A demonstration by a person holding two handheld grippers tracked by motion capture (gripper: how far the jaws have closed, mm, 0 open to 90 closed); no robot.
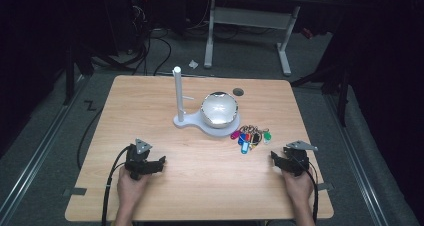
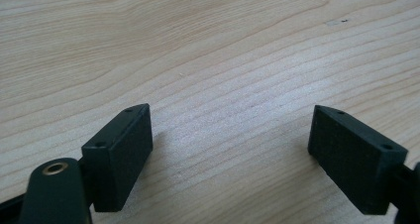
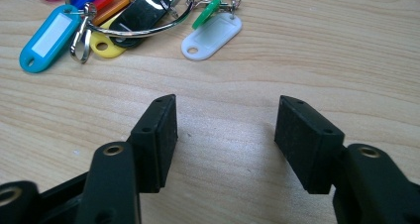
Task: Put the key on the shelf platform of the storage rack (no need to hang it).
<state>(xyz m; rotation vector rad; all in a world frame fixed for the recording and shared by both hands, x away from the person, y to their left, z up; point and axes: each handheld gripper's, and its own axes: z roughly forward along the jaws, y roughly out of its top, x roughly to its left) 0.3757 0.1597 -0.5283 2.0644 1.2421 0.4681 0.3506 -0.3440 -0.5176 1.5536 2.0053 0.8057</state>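
- My right gripper [image 3: 225,135] sits low over the table [image 1: 165,196], jaws wide apart, bare wood between them, holding nothing.
- The bunch of key tags [image 3: 124,21] lies flat on the wood just ahead of those jaws, apart from them; in the high view it rests [image 1: 250,136] beside the white stand [image 1: 210,121].
- My left gripper [image 2: 230,149] is spread wide too, empty.

Bright tags on pale wood

The counter [image 1: 150,106] is light wood-grain; the key tags [image 3: 124,21] show blue, yellow, red, magenta, green, white and black; the stand [image 1: 178,93] is white, the dome [image 1: 219,108] silver, both grippers black.
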